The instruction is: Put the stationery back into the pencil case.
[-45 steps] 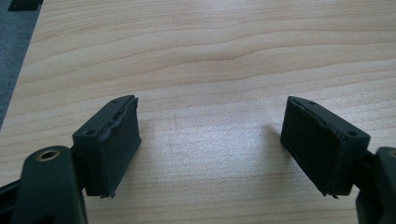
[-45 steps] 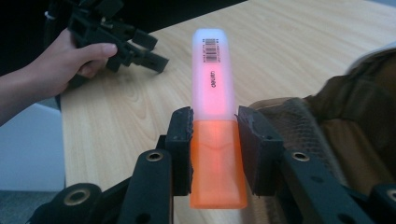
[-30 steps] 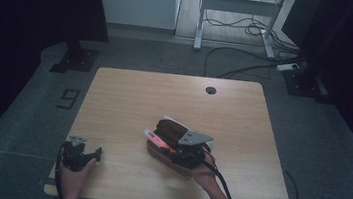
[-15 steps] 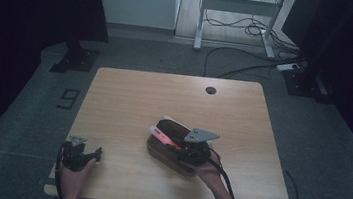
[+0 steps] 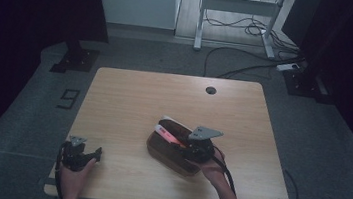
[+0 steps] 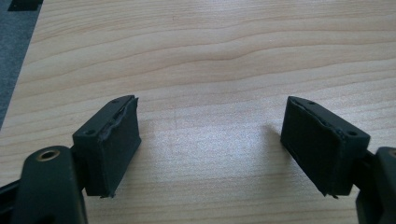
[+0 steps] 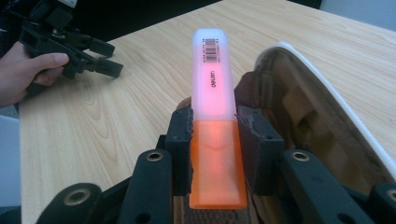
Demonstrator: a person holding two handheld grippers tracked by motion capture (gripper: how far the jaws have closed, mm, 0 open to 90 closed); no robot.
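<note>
Our right gripper [image 7: 214, 135] has its two black rubber-padded jaws clamped on the smooth orange highlighter with a frosted pink translucent cap [image 7: 214, 107], which we hold just over the open brown pencil case with a white-edged flap [image 7: 299, 107] lying near the middle of the pale wood-grain bench [image 5: 129, 99]. Our left gripper [image 6: 212, 144] rests with its blocky matte jaws wide apart over bare grained wood at the near left corner of the bench, well apart from the case.
</note>
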